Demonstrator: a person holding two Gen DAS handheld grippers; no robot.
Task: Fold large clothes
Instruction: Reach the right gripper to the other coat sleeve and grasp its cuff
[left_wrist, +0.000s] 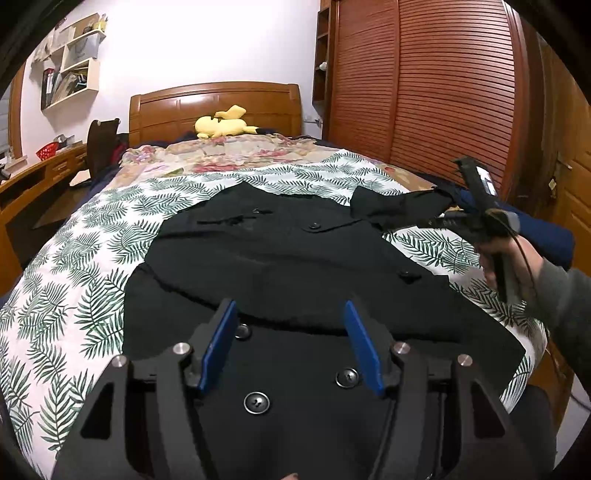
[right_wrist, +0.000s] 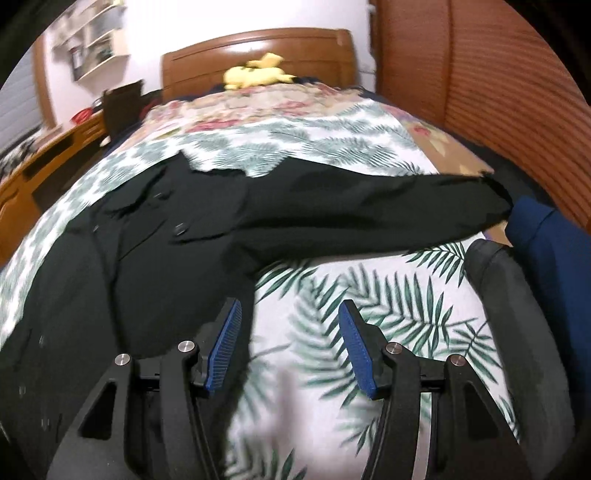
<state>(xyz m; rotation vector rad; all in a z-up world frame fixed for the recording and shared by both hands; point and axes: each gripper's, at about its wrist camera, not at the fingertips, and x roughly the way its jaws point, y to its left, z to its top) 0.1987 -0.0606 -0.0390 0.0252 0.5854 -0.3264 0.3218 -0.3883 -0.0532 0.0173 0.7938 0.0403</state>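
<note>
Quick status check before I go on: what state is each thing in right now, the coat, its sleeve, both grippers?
Black coat: spread flat on the leaf-print bedspread, not yet folded.
Right sleeve: stretched out sideways toward the bed's edge.
Left gripper: open, empty, over the coat's lower part.
Right gripper: open, empty, over bare bedspread beside the coat.
Yellow plush toy: lying by the headboard.

Matt black cloth coat (left_wrist: 288, 258) on leaf-printed cotton sheet (left_wrist: 74, 280).

coat (left_wrist: 288, 258) on bedspread (left_wrist: 74, 280) — sleeve (right_wrist: 369, 218) right | plush toy (left_wrist: 223, 125) behind, before headboard (left_wrist: 214, 107)
</note>
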